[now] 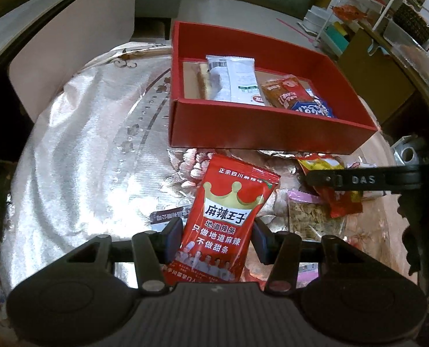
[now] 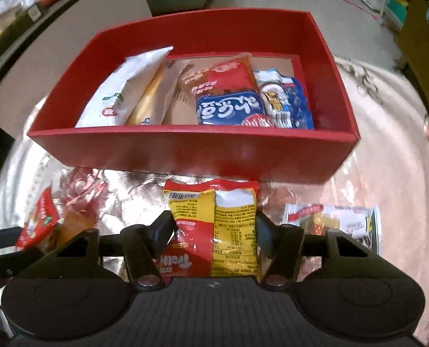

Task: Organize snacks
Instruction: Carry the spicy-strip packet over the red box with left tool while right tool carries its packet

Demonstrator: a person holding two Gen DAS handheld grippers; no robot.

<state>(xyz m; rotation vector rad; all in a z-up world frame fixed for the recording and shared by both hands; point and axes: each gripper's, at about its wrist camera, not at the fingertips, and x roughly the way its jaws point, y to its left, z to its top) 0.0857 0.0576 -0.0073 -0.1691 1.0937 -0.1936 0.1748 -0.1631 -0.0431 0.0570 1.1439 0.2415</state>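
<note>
Your left gripper (image 1: 216, 238) pinches a red spicy-strip packet with a gold crown (image 1: 226, 219), its pads pressed on both side edges, just short of the near wall of the red box (image 1: 260, 130). Your right gripper (image 2: 214, 232) has a yellow-and-red snack packet (image 2: 214, 231) between its fingers, which touch its sides; I cannot tell how firmly. The box stands on the silvery floral tablecloth (image 1: 84, 144) towards its far edge and holds a white wrapper (image 2: 116, 98), a blue packet (image 2: 229, 108) and others.
</note>
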